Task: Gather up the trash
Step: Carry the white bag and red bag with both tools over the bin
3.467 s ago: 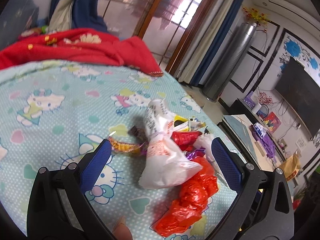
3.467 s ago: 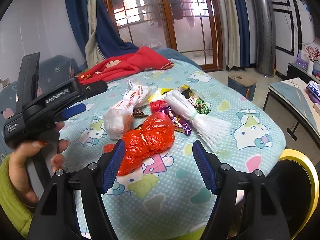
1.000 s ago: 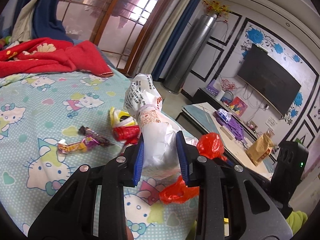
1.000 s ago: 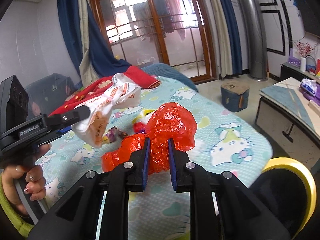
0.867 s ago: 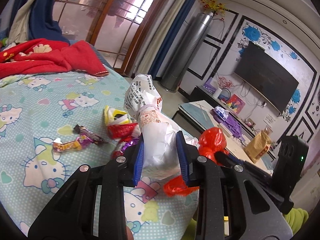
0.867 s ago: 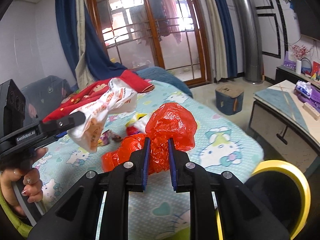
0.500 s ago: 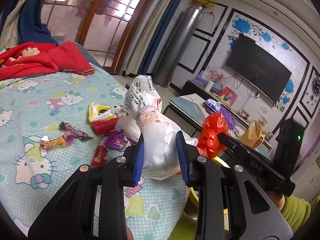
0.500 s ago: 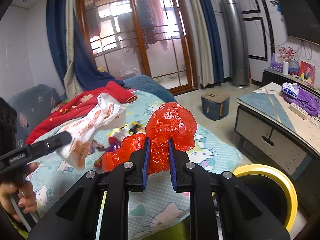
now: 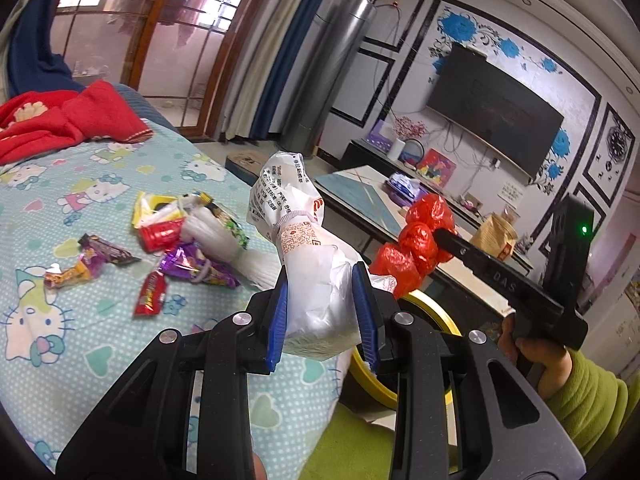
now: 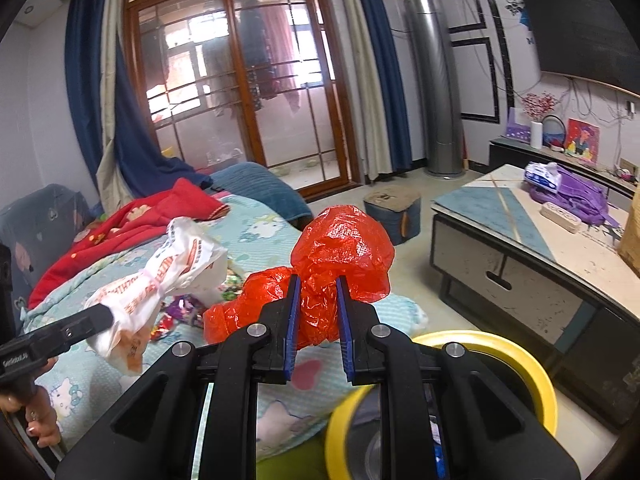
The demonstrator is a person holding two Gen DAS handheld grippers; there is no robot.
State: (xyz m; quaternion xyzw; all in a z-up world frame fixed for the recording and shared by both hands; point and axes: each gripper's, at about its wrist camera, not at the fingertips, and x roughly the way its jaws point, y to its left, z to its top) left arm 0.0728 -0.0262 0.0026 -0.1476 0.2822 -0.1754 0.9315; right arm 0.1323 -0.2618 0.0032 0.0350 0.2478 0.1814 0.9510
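My left gripper [image 9: 320,308] is shut on a white plastic bag [image 9: 296,232] with red print, held in the air past the bed's edge; the bag also shows in the right wrist view [image 10: 160,276]. My right gripper [image 10: 317,320] is shut on a crumpled red plastic bag [image 10: 340,252], held above a yellow-rimmed bin [image 10: 520,364]. The red bag [image 9: 420,240] and the bin rim [image 9: 436,316] also show in the left wrist view. Several wrappers [image 9: 160,236] and a white tassel-like bundle [image 9: 224,240] lie on the bed.
The bed has a light blue cartoon-cat sheet [image 9: 60,200] and a red blanket [image 9: 60,120] at its far end. A low coffee table [image 10: 540,248] stands right of the bin, a small blue stool [image 10: 392,208] beyond it. A TV [image 9: 492,108] hangs on the wall.
Both grippers closed on their bags, lifted them off the bed and carried them rightward past the bed's edge. The yellow bin now sits closer under the right gripper.
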